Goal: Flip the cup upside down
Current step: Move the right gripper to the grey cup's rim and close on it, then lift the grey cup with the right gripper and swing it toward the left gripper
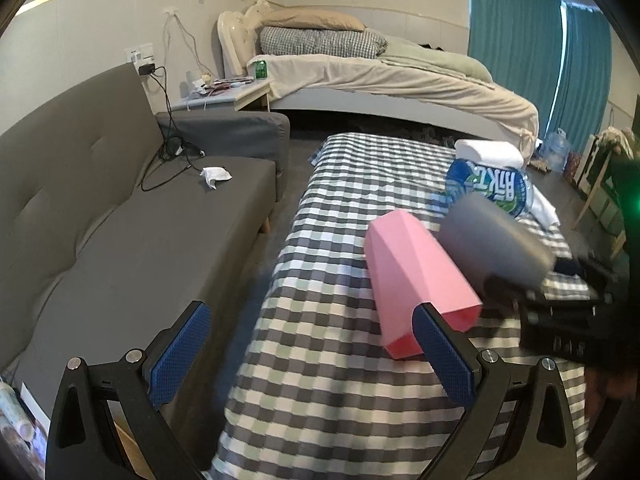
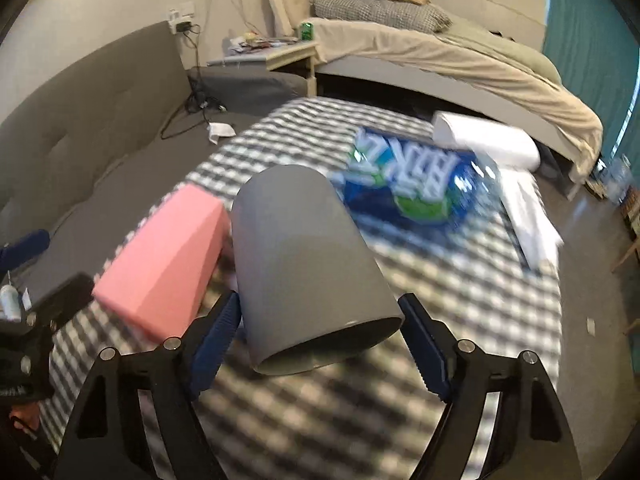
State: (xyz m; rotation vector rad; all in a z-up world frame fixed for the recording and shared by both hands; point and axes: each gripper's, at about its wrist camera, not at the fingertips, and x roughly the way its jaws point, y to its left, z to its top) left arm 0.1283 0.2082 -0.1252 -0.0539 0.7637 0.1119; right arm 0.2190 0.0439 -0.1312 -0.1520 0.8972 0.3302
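smooth grey cup (image 2: 308, 264) lies tilted, clamped in the right hand-held gripper (image 2: 320, 320); faceted pink cup (image 1: 416, 276) on the checked bench (image 1: 320, 380); left hand-held gripper (image 1: 312, 348) spread apart, empty

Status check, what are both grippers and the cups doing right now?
Right gripper shut on grey cup, tilted, mouth toward camera. Left gripper open, empty. Pink cup beside it.

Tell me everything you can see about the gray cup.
The gray cup is a plain, smooth, matte tumbler without a handle, plastic by its look, widening toward its open rim. It is held tilted above the checkered cloth, closed base pointing away, open mouth toward the camera. The right gripper clamps it near the rim. The pink cup stands close beside it.
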